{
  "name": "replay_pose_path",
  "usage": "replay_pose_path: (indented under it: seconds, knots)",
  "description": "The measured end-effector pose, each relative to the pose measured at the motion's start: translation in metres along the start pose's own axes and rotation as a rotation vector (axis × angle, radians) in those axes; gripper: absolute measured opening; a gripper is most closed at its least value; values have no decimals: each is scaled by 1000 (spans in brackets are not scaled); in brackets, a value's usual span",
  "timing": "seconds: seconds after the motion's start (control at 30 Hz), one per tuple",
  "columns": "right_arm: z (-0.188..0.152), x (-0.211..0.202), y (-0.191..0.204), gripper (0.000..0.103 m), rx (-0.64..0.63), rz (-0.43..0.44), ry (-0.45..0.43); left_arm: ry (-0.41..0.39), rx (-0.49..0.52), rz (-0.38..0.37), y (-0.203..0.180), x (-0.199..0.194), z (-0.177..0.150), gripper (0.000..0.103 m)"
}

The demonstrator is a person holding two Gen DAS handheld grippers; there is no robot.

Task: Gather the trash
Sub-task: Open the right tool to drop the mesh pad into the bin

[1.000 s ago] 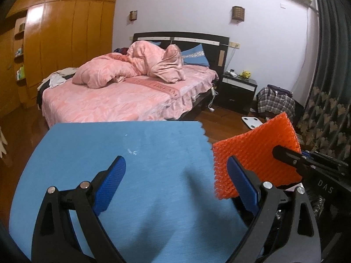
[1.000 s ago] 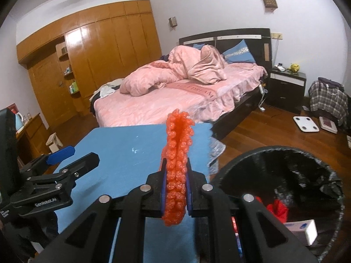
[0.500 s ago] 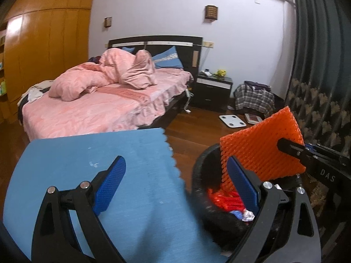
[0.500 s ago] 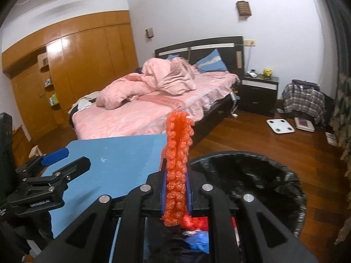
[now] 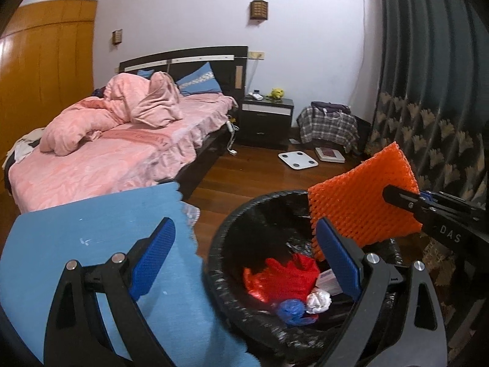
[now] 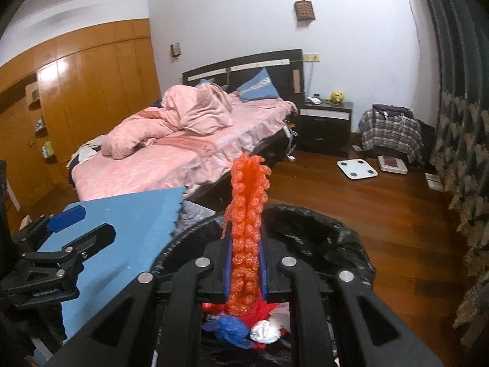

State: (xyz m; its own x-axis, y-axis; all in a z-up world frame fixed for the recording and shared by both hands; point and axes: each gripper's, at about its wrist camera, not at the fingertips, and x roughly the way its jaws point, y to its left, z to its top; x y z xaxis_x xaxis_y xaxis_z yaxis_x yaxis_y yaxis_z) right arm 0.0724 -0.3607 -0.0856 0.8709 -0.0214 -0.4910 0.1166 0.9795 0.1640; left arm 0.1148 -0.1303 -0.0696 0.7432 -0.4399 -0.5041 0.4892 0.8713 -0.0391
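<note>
**Orange foam net hanging over the bin's open mouth**

The right gripper (image 6: 246, 270) is pinching the orange foam net (image 6: 247, 223) nearly closed between its blue pads, the net standing on edge and its lower end dangling just above the rubbish. In the left wrist view the same net (image 5: 363, 202) is showing as a flat orange sheet held out over the right side of the trash bin (image 5: 244, 217), with the right gripper (image 5: 406, 200) gripping its far edge. The left gripper (image 5: 244, 261) is standing wide apart with nothing between its pads, one finger over the blue mat (image 5: 85, 223) and the other over the bin.

The bin, lined with a black bag, is sitting just beside the mat's jagged right edge, its rim nearly touching that edge. Inside it a red plastic bag (image 5: 281, 278), a blue wad (image 5: 290, 309), a white crumpled wad (image 5: 319, 299) and a small box (image 5: 328, 279) are lying on the bottom.

Beyond the bin, bare wooden floor (image 6: 351, 202) is lying open towards the white scale (image 6: 357, 168), with the curtain (image 5: 428, 107) closing off the right side. The pink bed (image 5: 107, 159) is running along the left, its corner coming near the mat's far edge. Farther back, a dark nightstand (image 5: 266, 119) and a plaid bag (image 5: 328, 125) are standing against the wall
</note>
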Motion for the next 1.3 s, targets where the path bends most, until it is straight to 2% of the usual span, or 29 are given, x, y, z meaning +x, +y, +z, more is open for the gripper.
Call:
replay_pose_path:
  seconds: [0.37,0.77,0.87,0.93,1.0,1.1,1.17,1.23,1.3]
  knots:
    - [-14,19,-35,14,42,-29,52,43,28,-30,-26,32,-7,91]
    - [-24,48,-34,14,32,-5,117,70,12,-11,-20,44,-9,91]
    - [-25,54,-32,17,25,4,129,70,10,-5,-18,44,-9,91]
    - [-25,56,-30,38,14,-5,133,71,7,-3,-16,43,-9,91]
    - [-26,55,-28,51,11,-10,127,70,4,-2,-14,43,-8,91]
    - [-27,51,-29,63,8,-27,118,70,-1,1,-11,41,-8,91]
    - [-26,48,-29,67,10,-34,114,69,-6,3,-8,40,-7,91]
    - [-26,45,-29,85,11,-56,105,66,-11,5,-5,36,-7,91]
    - [-25,39,-29,93,14,-72,93,65,-16,5,-3,33,-6,91]
